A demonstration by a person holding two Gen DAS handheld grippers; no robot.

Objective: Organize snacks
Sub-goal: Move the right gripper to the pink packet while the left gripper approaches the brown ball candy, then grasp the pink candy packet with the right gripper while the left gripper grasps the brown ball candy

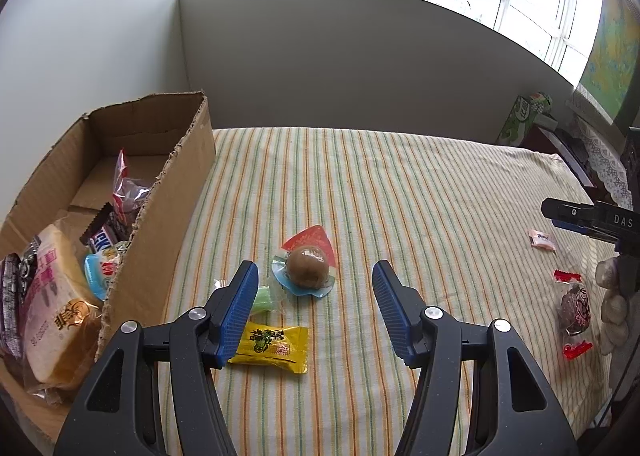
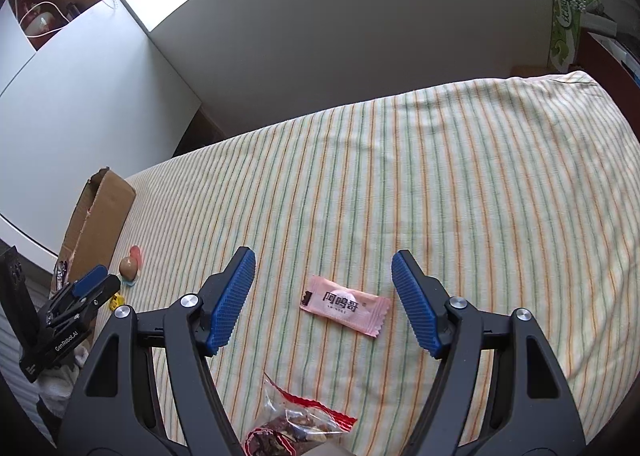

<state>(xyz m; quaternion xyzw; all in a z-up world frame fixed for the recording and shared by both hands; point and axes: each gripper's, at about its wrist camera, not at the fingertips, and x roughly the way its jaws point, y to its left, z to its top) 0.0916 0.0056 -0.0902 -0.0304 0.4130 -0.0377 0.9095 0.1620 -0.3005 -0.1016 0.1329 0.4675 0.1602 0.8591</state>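
Note:
My left gripper is open and empty above the striped cloth. Between and just beyond its fingers lies a brown round snack in a red-and-blue wrapper. A yellow packet and a green candy lie by its left finger. A cardboard box at the left holds several snacks. My right gripper is open and empty, with a pink sachet between its fingers. A clear red-edged packet lies below it. The right gripper also shows at the far right of the left wrist view.
The striped cloth covers the surface, which ends at a grey wall. A green tissue box stands at the far right. The left gripper shows at the left of the right wrist view, by the box.

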